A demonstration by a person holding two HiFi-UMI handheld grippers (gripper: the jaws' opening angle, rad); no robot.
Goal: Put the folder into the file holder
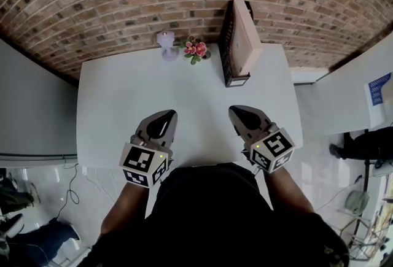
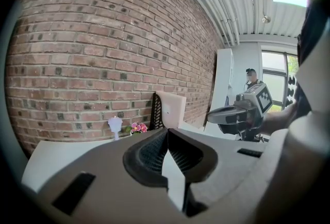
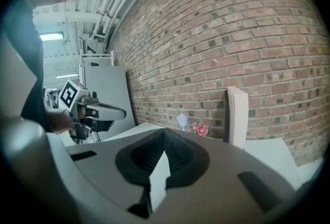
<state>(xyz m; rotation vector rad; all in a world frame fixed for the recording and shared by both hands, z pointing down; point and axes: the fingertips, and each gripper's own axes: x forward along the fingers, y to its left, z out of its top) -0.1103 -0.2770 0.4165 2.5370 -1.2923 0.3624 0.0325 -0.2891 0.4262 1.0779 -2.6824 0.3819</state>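
The folder (image 1: 247,35) stands upright in the black mesh file holder (image 1: 226,45) at the table's (image 1: 116,106) far edge, against the brick wall (image 1: 110,2). We judge the placement complete, with nothing left but to confirm that it sits steady. The left gripper (image 1: 167,117) and right gripper (image 1: 238,113) are both clenched on nothing. They hover over the near edge, well apart from the holder.
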